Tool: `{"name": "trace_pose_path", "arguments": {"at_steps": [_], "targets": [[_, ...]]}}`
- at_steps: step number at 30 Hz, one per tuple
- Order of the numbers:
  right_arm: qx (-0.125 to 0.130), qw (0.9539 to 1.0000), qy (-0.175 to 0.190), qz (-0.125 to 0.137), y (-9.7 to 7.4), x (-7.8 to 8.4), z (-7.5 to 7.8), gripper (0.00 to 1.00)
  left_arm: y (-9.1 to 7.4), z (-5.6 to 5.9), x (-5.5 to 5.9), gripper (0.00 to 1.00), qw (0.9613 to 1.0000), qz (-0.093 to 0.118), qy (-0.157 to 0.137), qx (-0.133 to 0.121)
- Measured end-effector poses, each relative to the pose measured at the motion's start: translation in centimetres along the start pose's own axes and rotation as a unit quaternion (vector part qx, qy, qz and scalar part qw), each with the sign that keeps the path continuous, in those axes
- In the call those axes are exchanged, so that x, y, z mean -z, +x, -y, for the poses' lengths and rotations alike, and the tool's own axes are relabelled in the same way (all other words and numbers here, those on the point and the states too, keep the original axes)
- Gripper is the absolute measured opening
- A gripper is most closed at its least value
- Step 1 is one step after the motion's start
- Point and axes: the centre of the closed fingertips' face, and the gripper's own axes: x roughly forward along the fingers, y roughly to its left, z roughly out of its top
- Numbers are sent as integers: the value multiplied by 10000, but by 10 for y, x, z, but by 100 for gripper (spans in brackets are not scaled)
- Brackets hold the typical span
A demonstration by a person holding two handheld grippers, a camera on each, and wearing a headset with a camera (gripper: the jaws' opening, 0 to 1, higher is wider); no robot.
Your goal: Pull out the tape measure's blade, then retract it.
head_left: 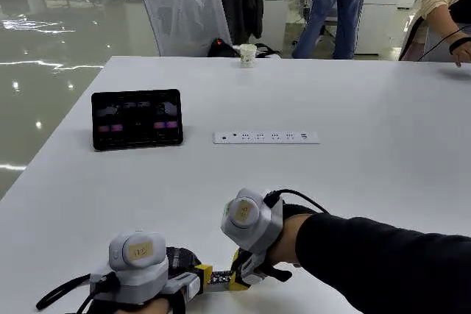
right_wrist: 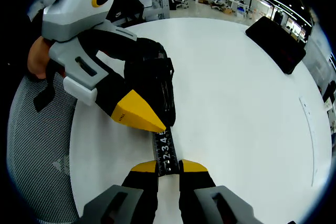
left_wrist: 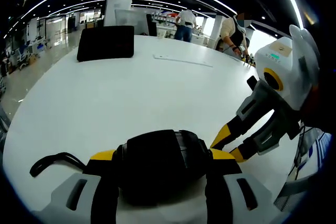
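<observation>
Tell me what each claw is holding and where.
The left claw grips the tape measure's case; the right claw pinches the blade near its tip.

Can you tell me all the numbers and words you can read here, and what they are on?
"1 2 3 4": on the tape blade, pinched by the right tool.
Yellow sticker on the left tool, which holds the tape measure: marks too blurred to read.
Top sticker on the right tool: too blurred to read.
Tablet screen: coloured shapes, nothing readable.
</observation>
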Motion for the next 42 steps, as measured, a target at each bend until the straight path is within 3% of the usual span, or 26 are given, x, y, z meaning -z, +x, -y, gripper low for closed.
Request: {"name": "trace_pose_path", "arguments": {"at_steps": [18, 42], "targets": [[-72, 9999, 81, 114, 7, -16, -2, 11, 0, 0, -1, 62, 9999, -6, -114, 50], [-75, 9995, -106, 283, 17, -35, -9, 12, -1, 0, -1, 62, 9998, -8, -143, 98]]}}
